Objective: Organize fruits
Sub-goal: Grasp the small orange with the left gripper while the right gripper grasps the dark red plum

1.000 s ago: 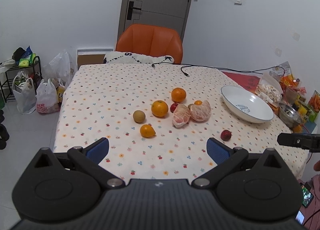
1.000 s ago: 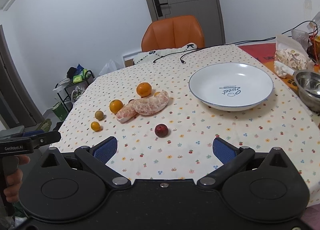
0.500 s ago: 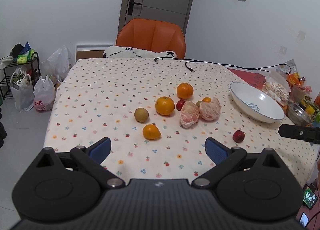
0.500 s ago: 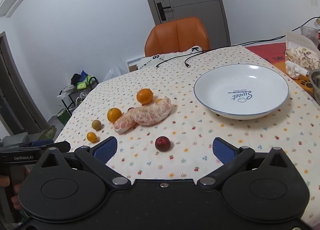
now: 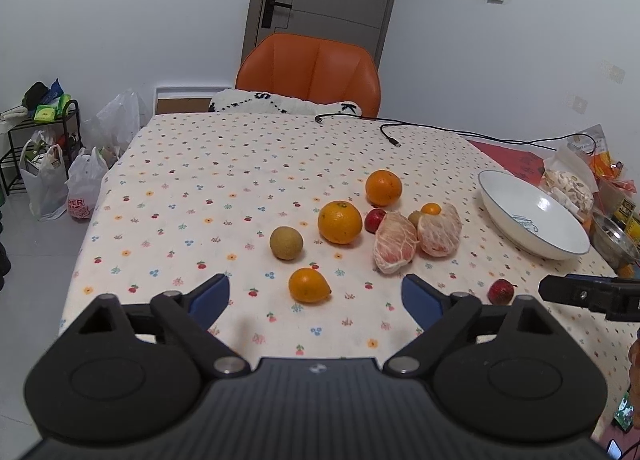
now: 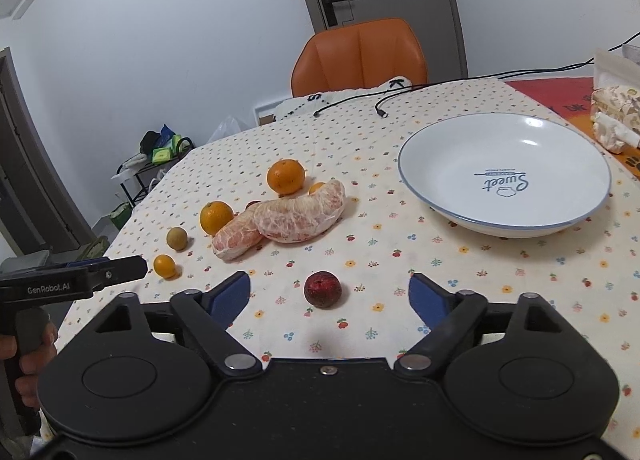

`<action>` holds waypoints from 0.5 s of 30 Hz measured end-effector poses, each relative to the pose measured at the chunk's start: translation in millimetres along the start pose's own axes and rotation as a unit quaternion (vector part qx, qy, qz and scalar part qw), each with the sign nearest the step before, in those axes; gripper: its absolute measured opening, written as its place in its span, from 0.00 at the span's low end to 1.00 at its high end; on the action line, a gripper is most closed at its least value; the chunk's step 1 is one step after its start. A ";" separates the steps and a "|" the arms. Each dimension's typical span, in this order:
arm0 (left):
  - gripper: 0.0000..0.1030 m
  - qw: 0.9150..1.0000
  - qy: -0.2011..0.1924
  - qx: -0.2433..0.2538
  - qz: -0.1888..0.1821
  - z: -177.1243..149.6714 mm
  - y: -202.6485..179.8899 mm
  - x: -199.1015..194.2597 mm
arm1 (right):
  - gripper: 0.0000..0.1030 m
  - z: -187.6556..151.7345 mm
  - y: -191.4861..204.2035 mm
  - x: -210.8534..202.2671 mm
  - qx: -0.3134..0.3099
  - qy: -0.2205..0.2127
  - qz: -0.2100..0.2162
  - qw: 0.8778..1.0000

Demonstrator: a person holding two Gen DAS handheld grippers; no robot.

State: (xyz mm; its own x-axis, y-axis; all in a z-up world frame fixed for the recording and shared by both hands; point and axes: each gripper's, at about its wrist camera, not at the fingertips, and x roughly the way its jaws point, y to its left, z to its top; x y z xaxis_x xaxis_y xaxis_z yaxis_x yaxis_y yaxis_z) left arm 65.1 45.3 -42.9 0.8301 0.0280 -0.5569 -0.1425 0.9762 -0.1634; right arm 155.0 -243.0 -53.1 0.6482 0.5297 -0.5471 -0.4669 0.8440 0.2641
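Dark red, the small plum [image 6: 322,288] sits between the right gripper [image 6: 330,294]'s wide-open, empty fingers, like the left gripper [image 5: 316,296]'s, and could roll off the worktop [image 6: 460,260] if nudged.

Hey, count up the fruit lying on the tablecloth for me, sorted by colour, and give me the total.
Orange: 4, two big and two small
Dark red: 2
Brownish-green: 2, one half hidden
Pale pink peeled pieces: 2
Total: 10, none in the white bowl
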 end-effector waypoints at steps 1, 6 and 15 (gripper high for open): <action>0.84 1.000 0.002 -0.001 0.000 0.2 0.5 2.4 | 0.76 0.1 -0.2 2.7 0.000 0.002 0.000 1.000; 0.71 1.000 0.013 -0.009 0.000 0.3 2.7 15.8 | 0.70 0.3 -0.3 15.0 -0.001 0.008 0.006 1.000; 0.61 0.999 0.028 -0.013 0.015 0.9 3.0 34.0 | 0.65 -2.1 -2.5 29.7 -0.002 0.015 0.012 1.000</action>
State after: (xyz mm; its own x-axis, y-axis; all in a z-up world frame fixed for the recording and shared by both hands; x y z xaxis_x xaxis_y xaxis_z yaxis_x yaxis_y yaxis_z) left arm 93.5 49.4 -61.6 0.7940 0.0444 -0.6063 -0.1814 0.9692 -0.1665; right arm 174.2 -229.6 -71.6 0.6183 0.5466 -0.5648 -0.4840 0.8310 0.2742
